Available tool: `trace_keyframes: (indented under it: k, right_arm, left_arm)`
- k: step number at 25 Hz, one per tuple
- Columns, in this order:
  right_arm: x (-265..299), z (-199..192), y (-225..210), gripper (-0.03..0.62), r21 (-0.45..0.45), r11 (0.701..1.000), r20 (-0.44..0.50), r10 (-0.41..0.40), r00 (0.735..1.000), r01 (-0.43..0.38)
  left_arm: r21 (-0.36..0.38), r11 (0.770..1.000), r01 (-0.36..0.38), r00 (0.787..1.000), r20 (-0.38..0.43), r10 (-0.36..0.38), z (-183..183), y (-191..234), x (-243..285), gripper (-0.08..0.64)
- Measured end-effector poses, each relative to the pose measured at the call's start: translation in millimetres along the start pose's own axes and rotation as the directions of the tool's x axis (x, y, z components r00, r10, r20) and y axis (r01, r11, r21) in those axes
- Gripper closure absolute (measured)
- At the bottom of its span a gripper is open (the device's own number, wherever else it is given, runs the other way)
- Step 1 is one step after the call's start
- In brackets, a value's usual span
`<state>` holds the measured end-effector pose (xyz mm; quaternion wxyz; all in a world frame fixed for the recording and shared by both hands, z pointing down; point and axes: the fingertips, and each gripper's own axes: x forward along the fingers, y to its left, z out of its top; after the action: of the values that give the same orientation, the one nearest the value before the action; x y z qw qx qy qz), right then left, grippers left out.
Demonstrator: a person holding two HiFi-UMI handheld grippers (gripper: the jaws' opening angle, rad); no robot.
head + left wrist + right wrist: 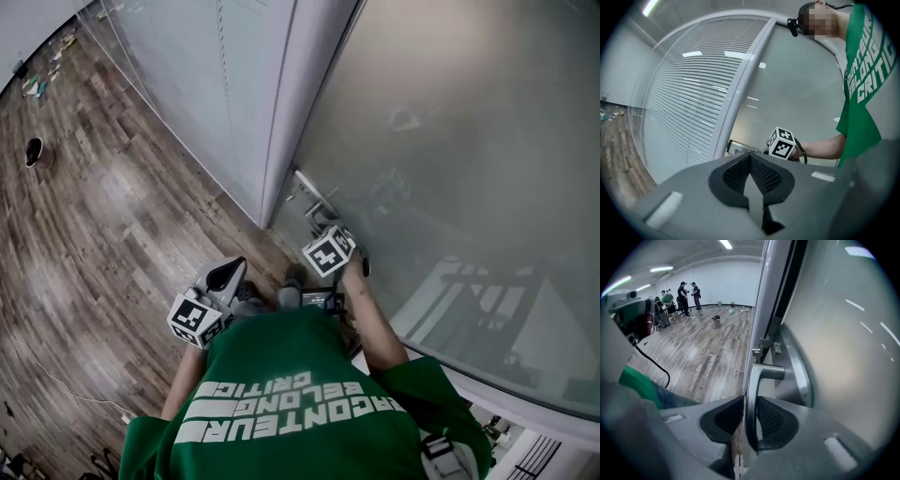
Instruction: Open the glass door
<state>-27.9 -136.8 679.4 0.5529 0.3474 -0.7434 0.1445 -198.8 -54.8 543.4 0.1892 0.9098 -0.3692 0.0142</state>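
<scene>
A frosted glass door [450, 159] fills the right of the head view, its metal frame edge [764, 310] running up the right gripper view. My right gripper [749, 420] is shut on the door's silver lever handle [759, 380], which hangs downward between the jaws. In the head view that right gripper [328, 251] is against the lock plate [314, 197]. My left gripper [751, 174] is shut with nothing in it, held back by the person's left side, seen low in the head view as the left gripper [208, 302]. It points toward the door and the right gripper's marker cube [782, 143].
A glass wall with white blinds [693, 103] stands left of the door. Wood floor [103, 216] stretches to the left, with a dark round object [34, 150] on it. Several people [679, 296] stand far across the room. The person's green shirt [300, 403] fills the lower head view.
</scene>
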Motion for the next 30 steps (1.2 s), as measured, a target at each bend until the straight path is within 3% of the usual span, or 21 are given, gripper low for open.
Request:
trace_keyframes:
  k: [4,8,10,12,14,17,20,22,30]
  right_arm:
    - [19.4,7.3,6.6,0.592,-0.001,0.997,-0.039,0.072,0.997,-0.073]
    - [40.8,-7.3,14.5,0.598,-0.049,0.993,-0.158,0.095,0.983,-0.104]
    - [43.5,-8.5,24.7,0.598,-0.039,0.987,-0.16,0.149,0.976,-0.157]
    - [47.7,-8.1,32.4,0.6,0.001,0.971,-0.136,0.239,0.962,-0.241]
    - [53.7,-6.9,32.8,0.6,0.023,0.96,-0.08,0.279,0.957,-0.278]
    - [58.7,10.1,33.7,0.6,-0.013,0.97,0.115,0.242,0.963,-0.242]
    - [62.0,23.2,28.0,0.6,-0.041,0.989,0.293,0.15,0.944,-0.145]
    - [62.6,23.7,27.1,0.6,-0.048,0.994,0.318,0.112,0.942,-0.102]
    - [62.7,22.9,31.3,0.6,-0.065,0.987,0.313,0.158,0.937,-0.144]
  left_arm:
    - [-0.001,1.0,-0.024,1.0,0.006,0.024,10.0,2.7,2.3,0.549]
    - [-0.002,0.999,-0.038,0.999,0.003,0.038,12.2,4.8,10.0,0.548]
    - [-0.006,0.999,-0.047,0.999,0.003,0.047,11.3,8.6,9.5,0.548]
    - [-0.012,0.999,-0.052,0.999,-0.001,0.052,14.0,10.7,13.4,0.548]
    - [-0.013,0.998,-0.056,0.998,-0.003,0.056,16.7,11.5,20.3,0.548]
    - [-0.007,0.998,-0.066,0.998,0.0,0.066,16.7,12.6,26.9,0.549]
    - [-0.003,0.997,-0.071,0.997,-0.005,0.071,18.9,14.6,30.9,0.548]
    - [-0.001,0.997,-0.074,0.997,-0.007,0.074,18.7,16.5,30.6,0.549]
    - [0.001,0.996,-0.086,0.996,-0.016,0.086,19.5,19.6,33.1,0.548]
